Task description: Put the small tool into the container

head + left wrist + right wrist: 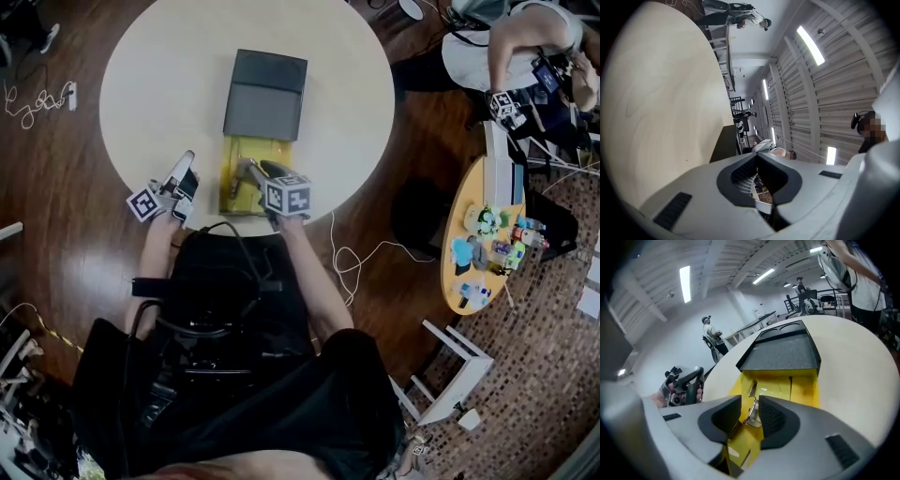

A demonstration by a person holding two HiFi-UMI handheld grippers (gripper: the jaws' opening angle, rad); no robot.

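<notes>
The drop-in step is under way. The right gripper hangs over the open container, low in the middle of the head view at the near edge of the round table. In the right gripper view its jaws stand partly apart, and the small tool, a bit of bright metal, sits in the gap. One pad is right beside it and yellow shows on the other side, so this looks like no firm pinch. The tool appears to be inside the yellow tray already, or just over it; I can't settle which.

Next call, by my reading: lift the gripper clear without dragging the tool out, then check that it lies flat in the tray.

The left gripper, to the tray's left, has its jaws closed on nothing and waits off to the side. The dark lid lies folded back towards the top of the frame, out of the path. Nothing blocks the tray. Far right, a second table carries small colourful items, a person stands at the upper right, and a cable trails on the floor.
</notes>
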